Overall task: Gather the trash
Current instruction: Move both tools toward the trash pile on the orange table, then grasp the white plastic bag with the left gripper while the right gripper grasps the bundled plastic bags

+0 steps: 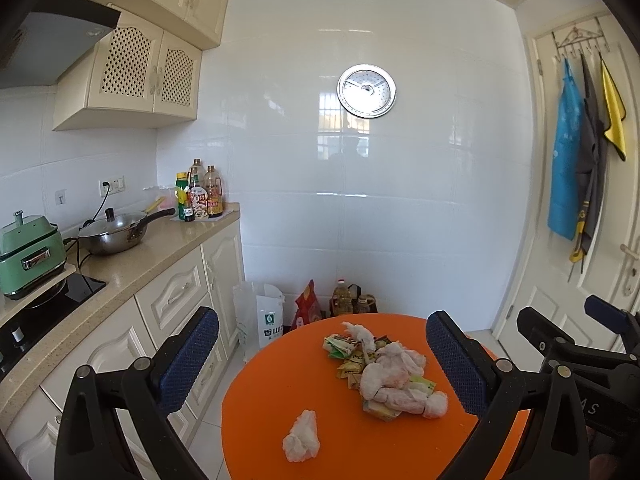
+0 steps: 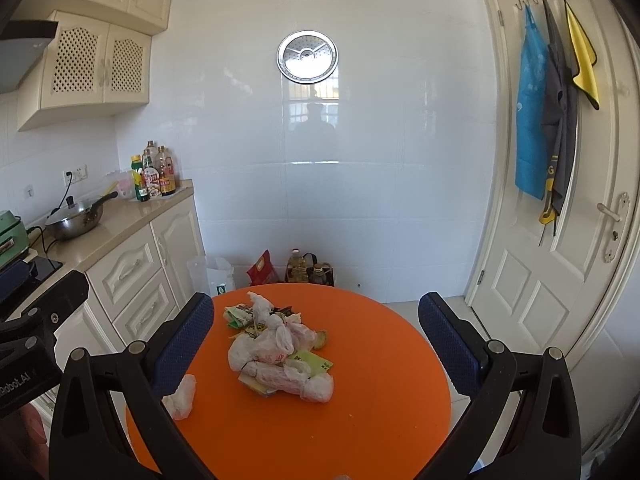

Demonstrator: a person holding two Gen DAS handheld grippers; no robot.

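A pile of trash (image 1: 386, 378), crumpled white plastic bags mixed with yellow and green snack wrappers, lies on a round orange table (image 1: 260, 400). One loose crumpled white bag (image 1: 302, 436) lies apart at the near left. My left gripper (image 1: 322, 364) is open and empty above the near table edge, with the pile between its blue-padded fingers (image 1: 188, 364). My right gripper (image 2: 316, 348) is open and empty too, framing the same pile (image 2: 280, 356) on the table (image 2: 380, 400). The loose bag (image 2: 182, 398) sits by its left finger.
A kitchen counter (image 1: 132, 268) with a wok, a green cooker and sauce bottles runs along the left. Bags and oil bottles (image 1: 344, 300) stand on the floor by the white tiled wall. A white door (image 2: 560, 260) with hanging aprons is at the right.
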